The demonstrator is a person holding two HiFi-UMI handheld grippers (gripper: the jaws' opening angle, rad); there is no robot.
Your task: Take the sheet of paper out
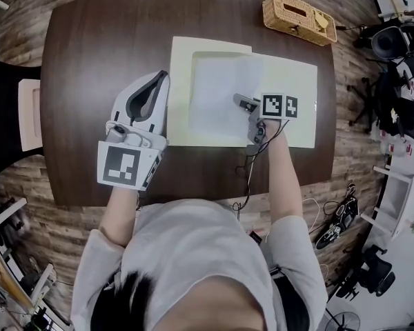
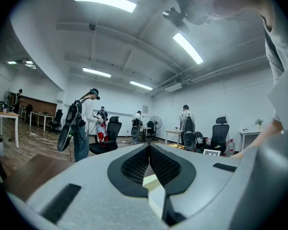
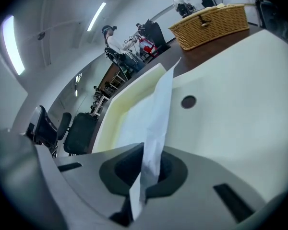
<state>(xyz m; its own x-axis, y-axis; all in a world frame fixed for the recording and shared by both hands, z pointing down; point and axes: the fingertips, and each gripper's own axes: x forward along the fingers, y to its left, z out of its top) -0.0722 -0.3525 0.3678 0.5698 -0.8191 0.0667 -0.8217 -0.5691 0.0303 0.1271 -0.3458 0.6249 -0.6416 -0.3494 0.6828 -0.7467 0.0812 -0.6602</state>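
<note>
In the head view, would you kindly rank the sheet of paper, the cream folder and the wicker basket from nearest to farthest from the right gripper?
1. Sheet of paper: pinched by the right gripper.
2. Cream folder: lying directly underneath.
3. Wicker basket: far off, toward the upper right.

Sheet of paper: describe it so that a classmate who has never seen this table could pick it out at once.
On the dark wooden table, near the wicker basket, a cream folder lies open. The sheet of paper sits in its left half, one edge lifted and pinched by the right gripper. It is thin and whiter than the cream folder around it.
</note>
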